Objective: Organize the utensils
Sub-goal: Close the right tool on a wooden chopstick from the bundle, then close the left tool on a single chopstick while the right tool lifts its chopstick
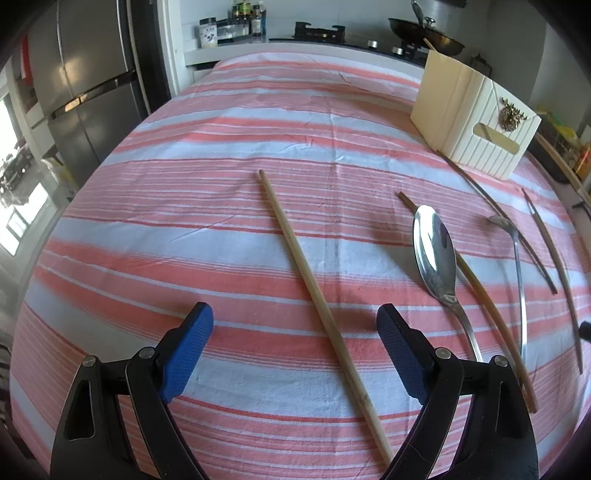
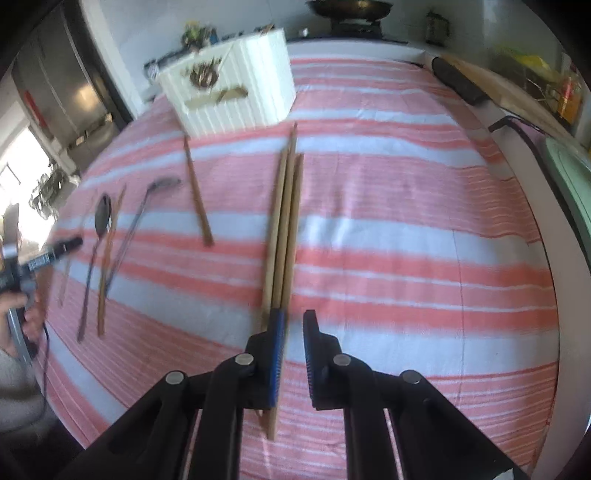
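Note:
My left gripper (image 1: 294, 312) stands wide open low over the striped cloth. A pale wooden chopstick (image 1: 314, 295) lies slantwise between its blue pads, touching neither. To its right lie a steel spoon (image 1: 434, 251) across another chopstick (image 1: 480, 306), a second spoon (image 1: 517, 258) and dark chopsticks (image 1: 539, 243). My right gripper (image 2: 294, 314) has its jaws close together, with bare cloth showing in the narrow gap. A bundle of three chopsticks (image 2: 284, 221) runs under its left finger (image 2: 277, 350) and comes out below it. The white utensil holder (image 1: 476, 122) (image 2: 236, 88) stands at the back.
The table's right edge (image 2: 554, 229) curves close by, with a dark cable and a green object beyond it. A person's hand (image 2: 22, 317) grips the other tool at the left. A stove with a wok (image 1: 424, 33) and a fridge (image 1: 85, 85) stand behind the table.

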`<state>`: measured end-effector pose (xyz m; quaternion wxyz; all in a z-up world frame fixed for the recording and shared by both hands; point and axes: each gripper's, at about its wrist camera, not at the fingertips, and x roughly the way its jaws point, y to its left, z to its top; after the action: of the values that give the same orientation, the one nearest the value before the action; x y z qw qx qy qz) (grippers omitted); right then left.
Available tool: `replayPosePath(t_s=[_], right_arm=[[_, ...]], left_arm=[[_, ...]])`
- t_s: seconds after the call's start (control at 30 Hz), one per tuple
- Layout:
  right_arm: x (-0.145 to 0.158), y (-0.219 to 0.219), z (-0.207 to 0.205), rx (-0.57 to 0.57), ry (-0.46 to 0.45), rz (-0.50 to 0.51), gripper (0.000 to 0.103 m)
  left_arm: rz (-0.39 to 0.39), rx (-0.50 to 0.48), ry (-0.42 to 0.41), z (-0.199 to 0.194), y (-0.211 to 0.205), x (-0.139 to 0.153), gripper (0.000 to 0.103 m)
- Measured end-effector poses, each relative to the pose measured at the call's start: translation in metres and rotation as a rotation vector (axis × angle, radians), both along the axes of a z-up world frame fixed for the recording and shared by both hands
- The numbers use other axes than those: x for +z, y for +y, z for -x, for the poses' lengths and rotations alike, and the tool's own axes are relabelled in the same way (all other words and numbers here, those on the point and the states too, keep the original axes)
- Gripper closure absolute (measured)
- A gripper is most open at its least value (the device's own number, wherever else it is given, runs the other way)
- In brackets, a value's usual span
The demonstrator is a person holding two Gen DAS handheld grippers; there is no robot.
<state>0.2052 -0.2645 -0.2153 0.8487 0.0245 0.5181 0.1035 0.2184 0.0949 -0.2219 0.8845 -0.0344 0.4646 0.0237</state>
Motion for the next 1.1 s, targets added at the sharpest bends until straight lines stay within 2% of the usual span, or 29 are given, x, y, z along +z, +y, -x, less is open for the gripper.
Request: replayPosePath(t_s=[0.17, 0.2, 0.37, 0.47, 0.63, 0.7, 0.77, 0.9, 1.03, 1.1], right_arm=[[-0.003, 0.000, 0.006, -0.019, 0.002, 0.065, 0.098], [-0.002, -0.004, 0.005, -0.048, -0.006, 0.073, 0.096], [-0.005, -0.032, 0.011, -0.218, -0.044, 0.124, 0.097], [-0.005, -0.045, 0.019, -0.257, -0.043, 0.141, 0.097], [-0.005, -0.054, 0.023, -0.245, -0.045, 0.132, 0.093], [-0.004, -0.052, 0.021, -0.217, -0.035, 0.111, 0.075], [-0.003, -0.051, 0.017, -0.169, -0.005, 0.100, 0.062], [-0.003, -0.048, 0.002, -0.076, 0.064, 0.130, 0.061], [-0.002, -0.052, -0.025, -0.045, 0.114, 0.126, 0.063], [-0.002, -0.054, -0.043, -0.041, 0.129, 0.133, 0.069]], left_arm=[[-0.027, 0.001, 0.007, 0.000, -0.003, -0.001, 0.011], [-0.028, 0.000, 0.008, 0.000, -0.002, -0.002, 0.011], [-0.032, -0.024, 0.038, 0.011, 0.011, 0.000, 0.011], [-0.014, -0.012, 0.064, 0.017, 0.030, 0.001, 0.012], [-0.037, -0.038, 0.108, 0.012, 0.046, 0.001, 0.012], [-0.052, -0.067, 0.120, 0.009, 0.049, 0.001, 0.012], [-0.054, -0.089, 0.133, 0.003, 0.053, 0.000, 0.012], [-0.032, -0.145, 0.166, -0.015, 0.055, 0.000, 0.013], [-0.033, -0.219, 0.191, -0.040, 0.048, 0.003, 0.029], [-0.026, -0.245, 0.203, -0.056, 0.046, 0.005, 0.040]])
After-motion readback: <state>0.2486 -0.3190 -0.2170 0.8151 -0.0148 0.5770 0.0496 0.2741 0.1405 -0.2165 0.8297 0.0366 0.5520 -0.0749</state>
